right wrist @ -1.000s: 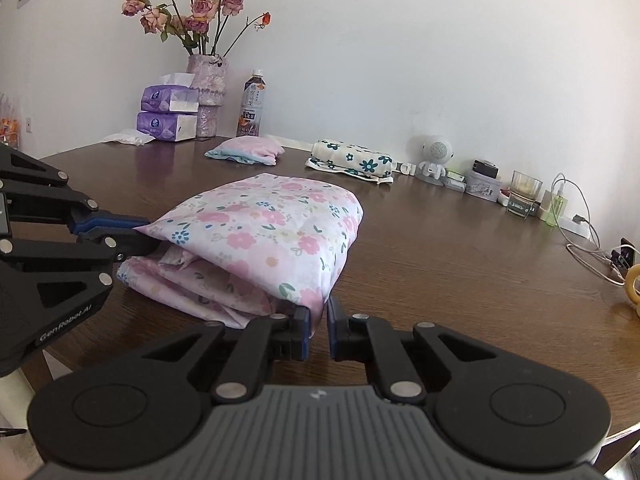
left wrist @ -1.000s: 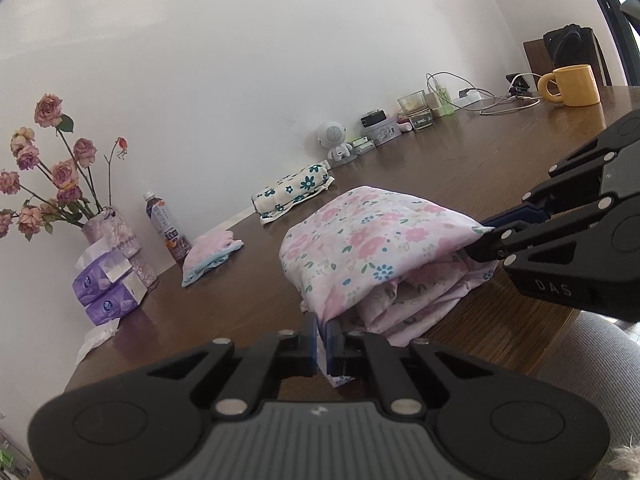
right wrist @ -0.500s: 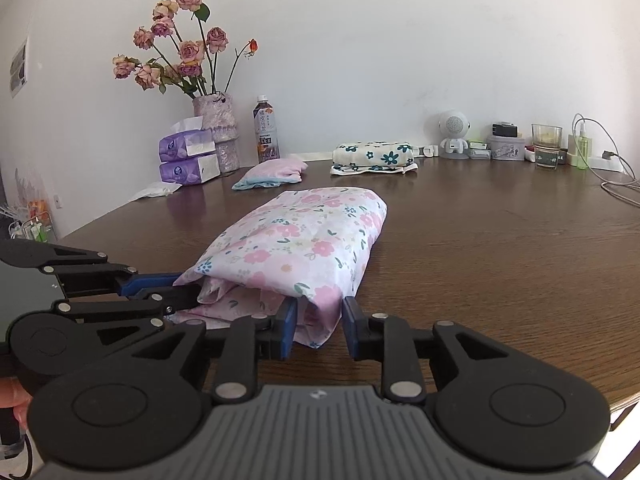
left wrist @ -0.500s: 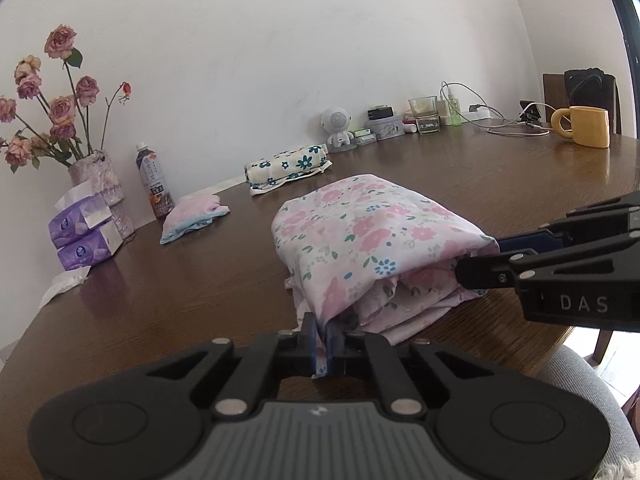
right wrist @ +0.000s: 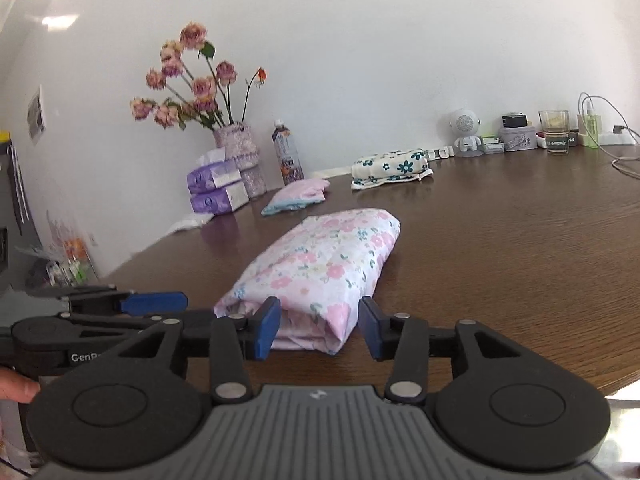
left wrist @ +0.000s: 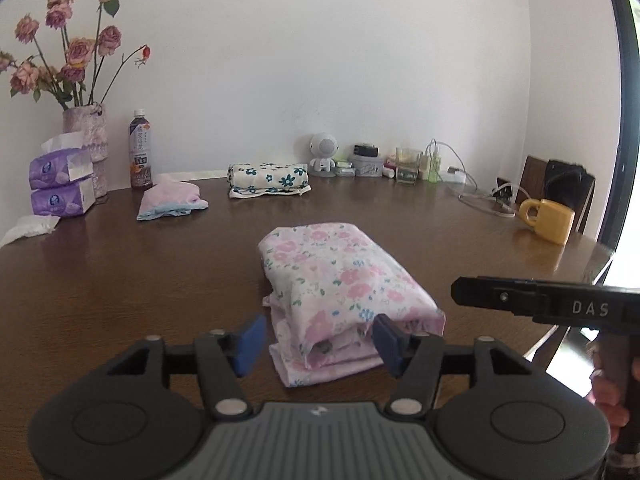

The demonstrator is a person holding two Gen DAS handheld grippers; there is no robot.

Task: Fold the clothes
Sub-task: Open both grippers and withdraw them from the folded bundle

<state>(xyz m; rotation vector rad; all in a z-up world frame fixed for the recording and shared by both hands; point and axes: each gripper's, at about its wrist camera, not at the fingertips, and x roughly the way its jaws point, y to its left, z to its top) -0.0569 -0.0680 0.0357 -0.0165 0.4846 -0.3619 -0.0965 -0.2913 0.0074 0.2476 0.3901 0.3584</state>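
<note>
1. The pink floral cotton garment lies folded into a thick, layered rectangular bundle on the dark brown wooden table, near the table's front edge. As a folded piece, it already lies as the task wants; whether more folding is meant for it cannot be told.

2. Its long axis runs away from both cameras, from the near end with the stacked loose edges toward the rounded closed fold at the far end.

3. The left gripper stands wide open with its 2 blue pads either side of the bundle's near end. It holds nothing. Whether the right-hand pad touches the cloth cannot be told.

4. The right gripper is also spread wide and empty, its pads flanking the near right corner of the bundle, just in front of it.

5. Both grippers sit at the same near end, side by side, neither clearly nearer; the bundle lies straight ahead of each.

6. Farther back, 2 other folded pieces rest near the wall: a small pink and pale blue cloth and a white roll with dark teal flowers.

7. A yellow ceramic mug stands well apart on the right side.
</note>
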